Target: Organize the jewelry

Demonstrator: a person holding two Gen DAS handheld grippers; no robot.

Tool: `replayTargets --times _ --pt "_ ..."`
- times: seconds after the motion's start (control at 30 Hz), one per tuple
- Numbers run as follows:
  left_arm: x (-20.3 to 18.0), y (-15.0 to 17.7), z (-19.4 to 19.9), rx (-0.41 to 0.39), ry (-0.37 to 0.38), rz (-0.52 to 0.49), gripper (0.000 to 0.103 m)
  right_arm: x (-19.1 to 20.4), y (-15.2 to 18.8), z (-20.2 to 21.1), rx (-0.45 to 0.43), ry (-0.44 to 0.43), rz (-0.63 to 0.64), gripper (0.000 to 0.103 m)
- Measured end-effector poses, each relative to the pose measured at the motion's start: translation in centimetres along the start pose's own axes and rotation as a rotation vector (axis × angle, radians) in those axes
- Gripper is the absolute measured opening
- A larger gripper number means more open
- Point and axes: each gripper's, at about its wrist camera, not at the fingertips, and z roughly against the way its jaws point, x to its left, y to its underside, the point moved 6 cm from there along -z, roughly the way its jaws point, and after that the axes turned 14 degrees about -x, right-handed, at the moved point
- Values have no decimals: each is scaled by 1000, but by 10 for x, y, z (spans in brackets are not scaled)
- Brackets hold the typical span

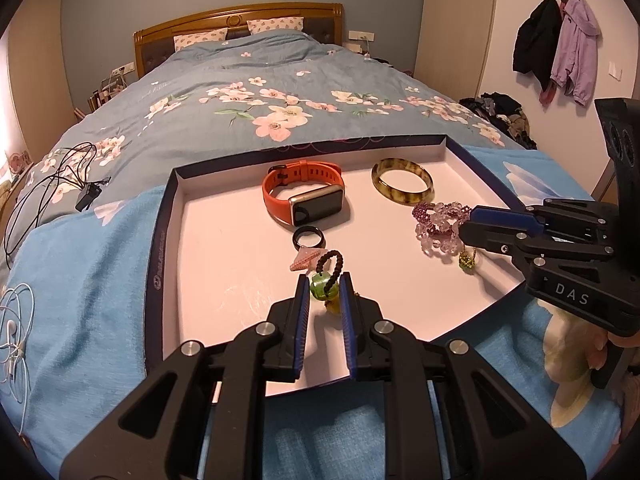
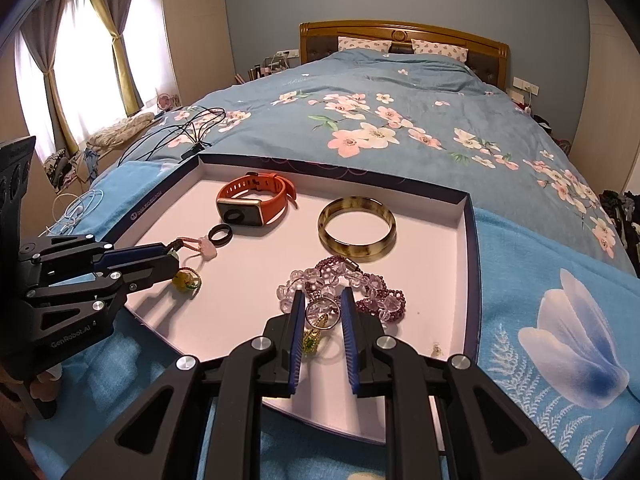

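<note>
A shallow white tray [image 1: 224, 264] [image 2: 424, 240] lies on the bed. In it are an orange smartwatch [image 1: 304, 192] [image 2: 256, 196], a mottled bangle [image 1: 402, 181] [image 2: 357, 227], a black ring [image 1: 308, 237] [image 2: 221, 235], a pink charm [image 1: 306, 260] [image 2: 208, 249] and a pile of purple and clear bead bracelets [image 1: 438, 224] [image 2: 344, 284]. My left gripper [image 1: 325, 284] [image 2: 170, 258] is open, its fingers on either side of a green bead charm with a black cord loop [image 1: 325, 280]. My right gripper [image 2: 323, 304] [image 1: 466, 226] is open around a silver ring [image 2: 322, 312] beside the bead pile.
The tray rests on a light blue blanket [image 2: 560, 320] over a floral duvet [image 1: 280, 92]. Black cables [image 1: 60, 184] and white earphones [image 1: 16, 328] lie left of the tray. A small green and gold piece [image 2: 312, 340] sits under the right fingers. Coats hang on the wall [image 1: 560, 48].
</note>
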Motion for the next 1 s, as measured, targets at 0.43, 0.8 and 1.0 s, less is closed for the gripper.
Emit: replayTargets --times 0.43,0.8,1.0 --pt "2 0 -2 -7 -8 4 22 1 2 -3 9 4 -1 17" --pt "3 -9 29 -106 -23 10 68 3 -2 21 -56 10 -23 51" --pt "3 -20 72 -238 -68 13 97 11 -1 56 -147 35 -28 77"
